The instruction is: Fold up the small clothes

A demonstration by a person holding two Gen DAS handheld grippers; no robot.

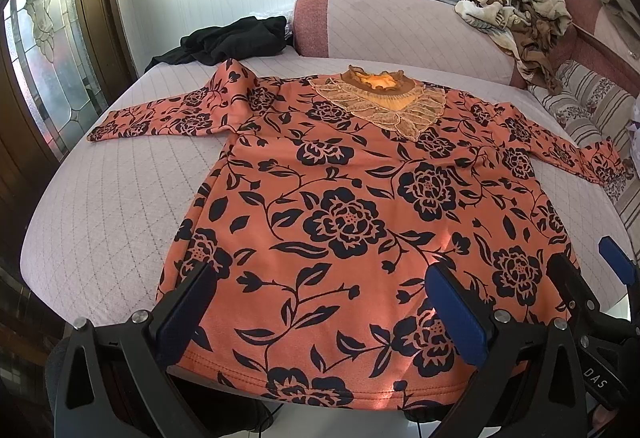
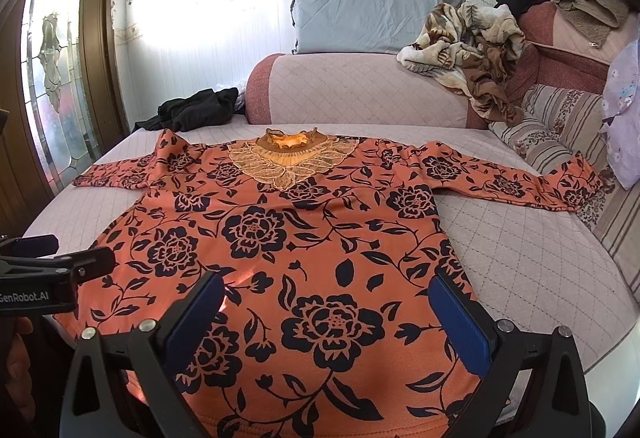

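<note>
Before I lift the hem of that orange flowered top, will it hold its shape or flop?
Probably flop: the orange top lies limp, its sleeve rumpled on the quilted bed. It looks like light knit, so likely easy to lift. The lace collar may snag, so handle it gently.

Quilted bed (image 1: pixel 100 198): floral top (image 1: pixel 340 218) spread flat; black garment (image 1: pixel 236 38), perhaps trousers, behind.
</note>
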